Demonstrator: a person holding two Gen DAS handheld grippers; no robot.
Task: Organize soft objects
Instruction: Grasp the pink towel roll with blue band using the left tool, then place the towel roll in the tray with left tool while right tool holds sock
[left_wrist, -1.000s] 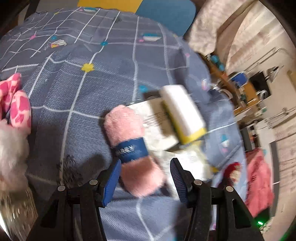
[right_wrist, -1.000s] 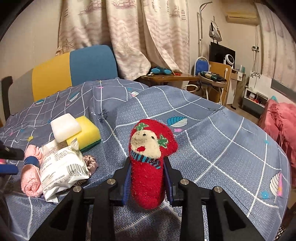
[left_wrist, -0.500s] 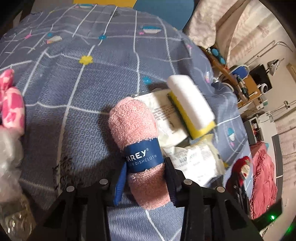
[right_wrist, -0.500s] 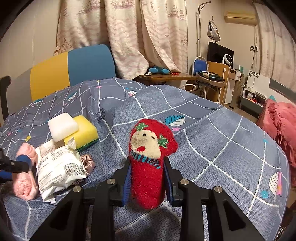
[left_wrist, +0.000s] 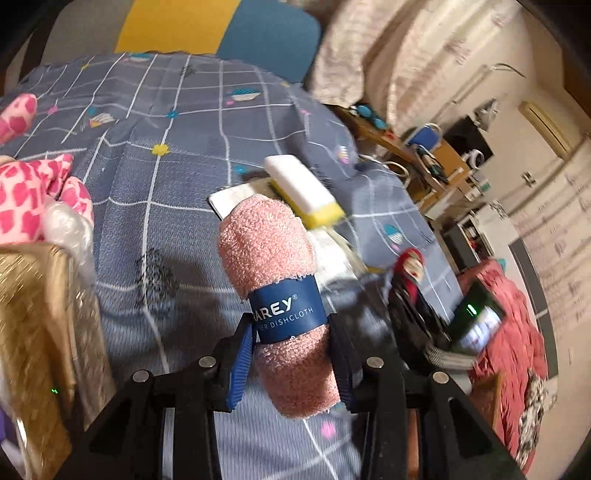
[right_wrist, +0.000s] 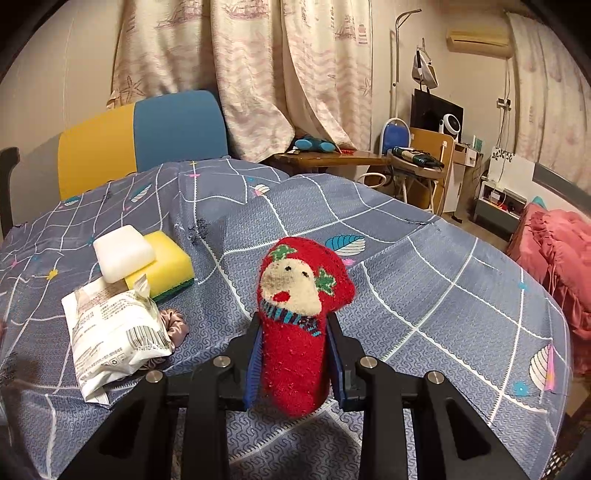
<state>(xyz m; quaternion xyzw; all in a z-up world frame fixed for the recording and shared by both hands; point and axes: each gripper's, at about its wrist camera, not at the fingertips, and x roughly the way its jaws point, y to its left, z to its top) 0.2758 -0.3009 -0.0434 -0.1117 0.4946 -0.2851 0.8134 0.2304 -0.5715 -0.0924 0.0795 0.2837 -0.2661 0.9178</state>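
My left gripper (left_wrist: 291, 338) is shut on a rolled pink dishcloth (left_wrist: 273, 266) with a blue paper band, held above the grey-blue patterned cloth (left_wrist: 177, 192). My right gripper (right_wrist: 295, 343) is shut on a red sock (right_wrist: 299, 314) with a face on it, held upright above the cloth. The right gripper with the red sock also shows in the left wrist view (left_wrist: 410, 269). A white block (right_wrist: 122, 253) lies on a yellow sponge (right_wrist: 170, 264), beside a white wipes packet (right_wrist: 110, 332) and a satin scrunchie (right_wrist: 173, 321).
At the left of the left wrist view stand a gold glittery container (left_wrist: 40, 332), a pink-and-white plush (left_wrist: 26, 195) and a clear bag (left_wrist: 70, 229). A blue-and-yellow chair (right_wrist: 144, 136) stands behind the table. A pink blanket (right_wrist: 554, 251) lies at the right.
My left gripper closed on the pink dishcloth and lifted it off the cloth, away from the wipes packet. The right gripper kept holding the red sock almost still.
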